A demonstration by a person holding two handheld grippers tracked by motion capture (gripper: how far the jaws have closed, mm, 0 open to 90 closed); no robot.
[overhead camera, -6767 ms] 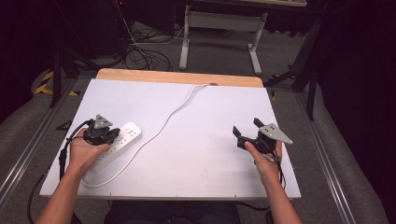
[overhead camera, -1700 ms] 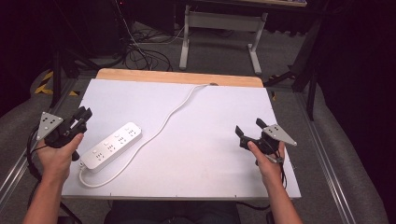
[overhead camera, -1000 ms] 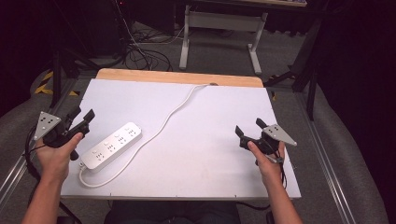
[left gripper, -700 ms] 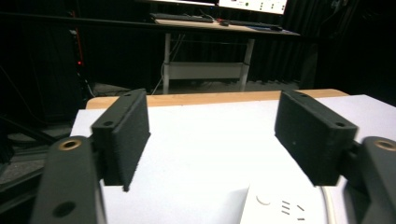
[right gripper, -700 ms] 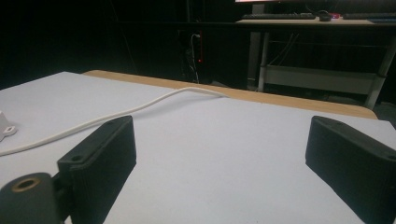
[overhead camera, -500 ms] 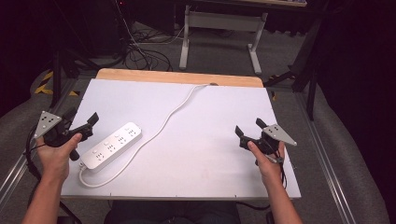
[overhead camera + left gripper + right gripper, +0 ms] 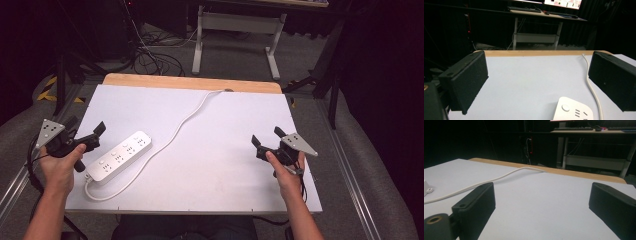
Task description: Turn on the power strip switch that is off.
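A white power strip point(image 7: 120, 156) lies at an angle on the left half of the white table top point(image 7: 215, 175). Its white cable point(image 7: 185, 120) runs up to the far wooden edge point(image 7: 190, 82). My left gripper point(image 7: 87, 126) hovers at the table's left edge, just left of the strip. Its jaws have just been opening and stand open with nothing between them. In the left gripper view, the left gripper point(image 7: 539, 82) frames the strip's end point(image 7: 574, 110) and cable point(image 7: 592, 87). My right gripper point(image 7: 266, 137) is open near the right edge, also empty point(image 7: 541, 205), with the cable point(image 7: 486, 181) far off.
Beyond the table stands a grey desk frame point(image 7: 235, 30), and dark cables point(image 7: 150, 55) lie tangled on the floor. Metal rails point(image 7: 350, 175) run along both sides of the table. Each gripper trails a cable beside the person's forearm.
The left gripper earlier sat over the power strip, then moved off to the table's left edge. Over the last second its jaws have spread wider. The right gripper has stayed put.
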